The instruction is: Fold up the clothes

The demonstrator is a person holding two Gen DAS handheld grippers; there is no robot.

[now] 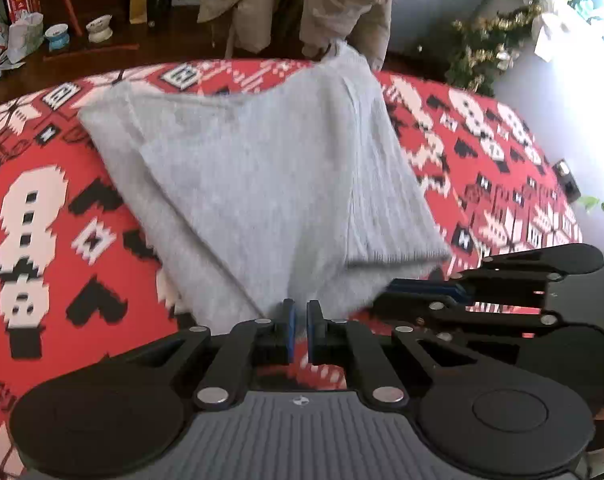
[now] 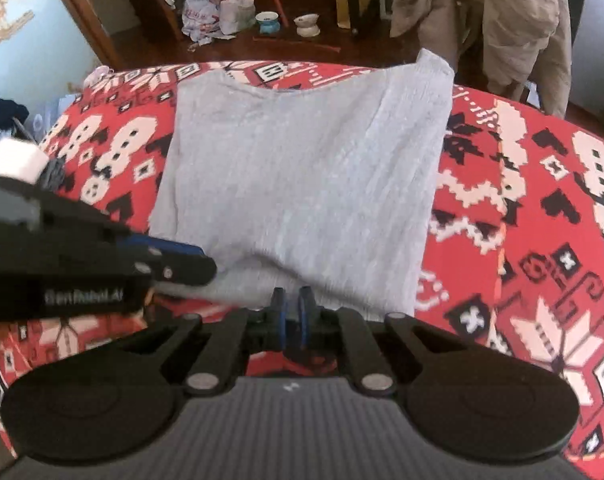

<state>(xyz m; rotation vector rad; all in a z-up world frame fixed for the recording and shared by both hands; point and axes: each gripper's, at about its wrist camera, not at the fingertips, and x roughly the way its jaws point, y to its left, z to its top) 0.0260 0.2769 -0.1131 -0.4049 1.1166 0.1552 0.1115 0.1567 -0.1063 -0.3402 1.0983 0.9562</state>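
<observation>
A grey knit garment lies partly folded on the red patterned tablecloth, with its near edge lifted. My left gripper is at that near edge, jaws almost together and pinching the grey fabric. From the right comes my right gripper, its blue pads pressed flat on the garment's near right corner. In the right wrist view the garment runs down into my right gripper, which is shut on its hem. The left gripper holds the near left corner there.
A beige jacket hangs just beyond the table's far edge. Small cups, bags and boxes sit on the dark floor behind. A tinsel-trimmed plant stands at the far right. Bare tablecloth lies on both sides of the garment.
</observation>
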